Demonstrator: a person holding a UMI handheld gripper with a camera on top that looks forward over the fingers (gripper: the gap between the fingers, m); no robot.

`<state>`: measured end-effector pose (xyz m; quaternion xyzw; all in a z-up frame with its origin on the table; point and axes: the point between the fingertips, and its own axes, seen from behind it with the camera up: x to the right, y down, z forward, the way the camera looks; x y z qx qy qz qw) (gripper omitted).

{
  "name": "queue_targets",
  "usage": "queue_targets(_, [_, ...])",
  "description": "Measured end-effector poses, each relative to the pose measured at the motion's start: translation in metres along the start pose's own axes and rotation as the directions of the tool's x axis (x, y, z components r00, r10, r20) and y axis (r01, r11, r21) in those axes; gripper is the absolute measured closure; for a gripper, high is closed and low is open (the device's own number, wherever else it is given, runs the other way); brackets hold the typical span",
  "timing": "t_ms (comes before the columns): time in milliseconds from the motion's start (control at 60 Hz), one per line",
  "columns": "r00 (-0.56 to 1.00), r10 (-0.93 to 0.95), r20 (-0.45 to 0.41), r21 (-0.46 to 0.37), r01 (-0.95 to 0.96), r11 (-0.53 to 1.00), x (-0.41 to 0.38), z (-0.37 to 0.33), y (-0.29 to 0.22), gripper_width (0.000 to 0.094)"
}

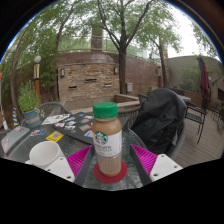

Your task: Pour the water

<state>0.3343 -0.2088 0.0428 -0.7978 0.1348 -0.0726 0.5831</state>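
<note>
A glass patio table fills the lower frame, a brick wall and trees behind. The gripper fingers stand spread; the green-capped coffee bottle stands between them, lower centre.

bottle between claw fingers

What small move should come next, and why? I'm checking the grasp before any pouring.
Probably close the fingers. The bottle with the green cap stands upright on the table between the gripper pads, with gaps at both sides, so it is not yet held. The white cup waits beside it.
</note>
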Motion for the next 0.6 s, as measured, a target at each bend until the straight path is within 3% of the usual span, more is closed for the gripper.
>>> queue_targets(33, [1.0,0.017,0.007,-0.006,-0.017,1.0,-0.009,-0.011,0.002,0.0078])
queue_targets(183, [1.0,0.023,-0.01,-0.005,-0.023,1.0,-0.012,-0.061,-0.006,0.0107])
queue_targets(367, [0.998,-0.043,-0.042,0.031,0.044,0.999,-0.037,-0.17,-0.026,0.0108])
queue_targets(600, [1.0,-0.013,0.021,0.038,0.012,0.999,-0.08,-0.294,-0.026,0.0104])
